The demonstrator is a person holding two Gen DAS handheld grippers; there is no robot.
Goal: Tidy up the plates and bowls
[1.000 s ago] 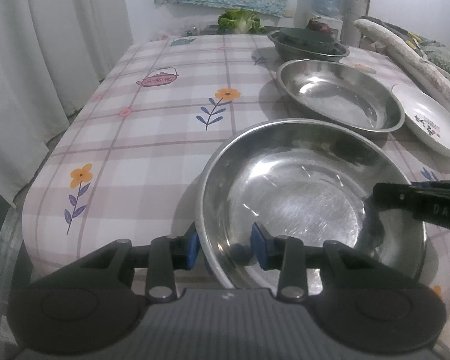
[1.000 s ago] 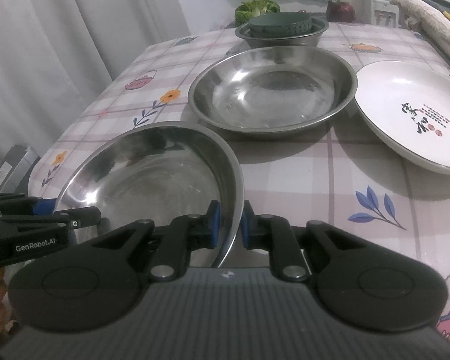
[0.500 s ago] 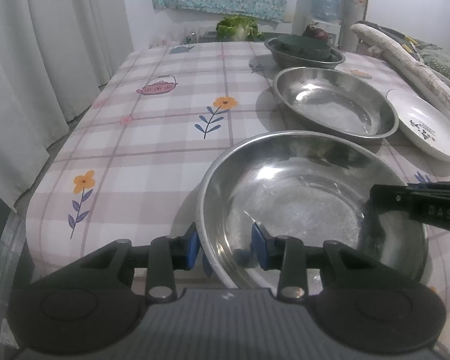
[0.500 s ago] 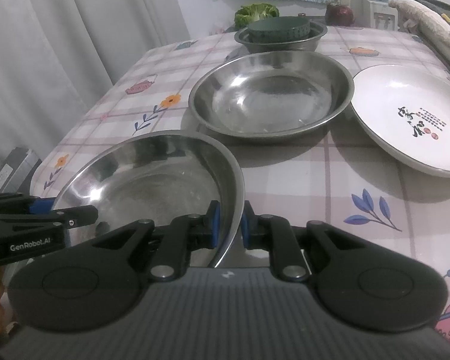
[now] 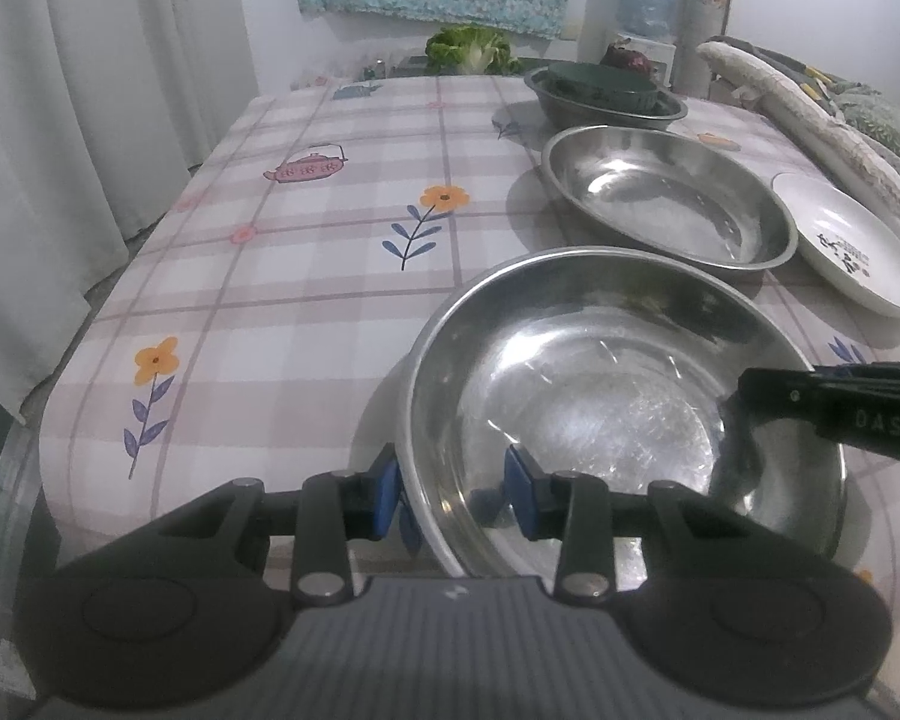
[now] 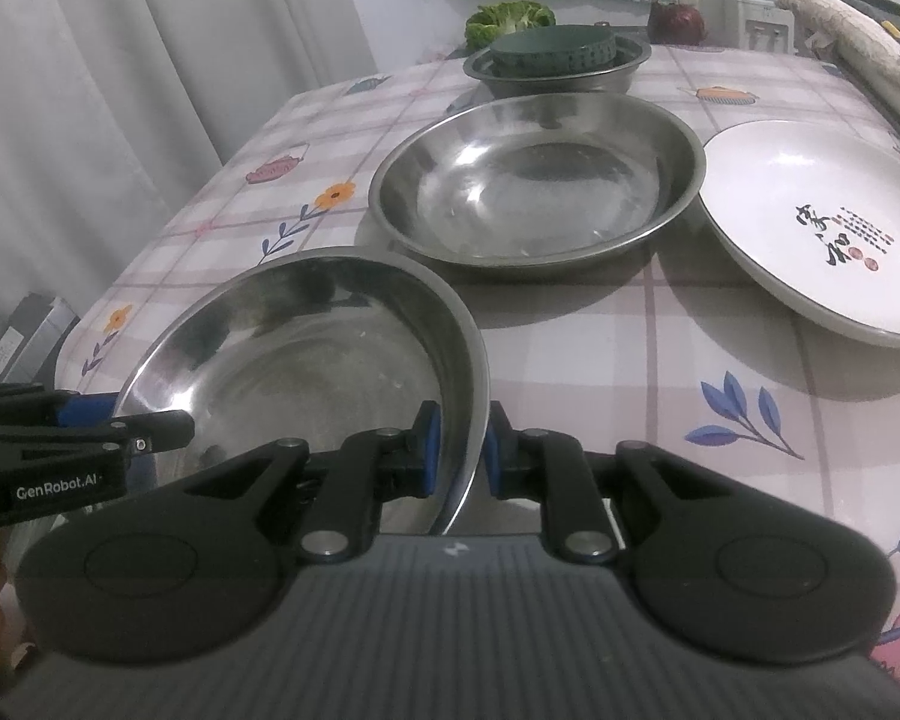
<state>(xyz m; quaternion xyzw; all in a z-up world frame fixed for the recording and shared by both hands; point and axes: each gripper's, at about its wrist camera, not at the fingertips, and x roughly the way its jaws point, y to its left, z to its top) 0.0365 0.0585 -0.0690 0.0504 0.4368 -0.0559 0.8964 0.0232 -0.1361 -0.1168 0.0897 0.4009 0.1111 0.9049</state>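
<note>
Where both claws grip, the steel bowl rim seems hidden.

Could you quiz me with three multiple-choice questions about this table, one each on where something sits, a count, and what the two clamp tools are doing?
1. Where is the white plate?
A. beside the far steel dish
B. inside it
C. on the floor

2. How many wide steel dishes lie empty on the tablecloth?
A. one
B. two
C. four

3. What grips the near steel dish?
A. nothing
B. only the left gripper
C. both, the right gripper too

Answers:
1 A, the plate sits next to that dish's rim.
2 B, one near and one farther back.
3 C, each pair of blue pads straddles the rim on opposite sides.
</note>
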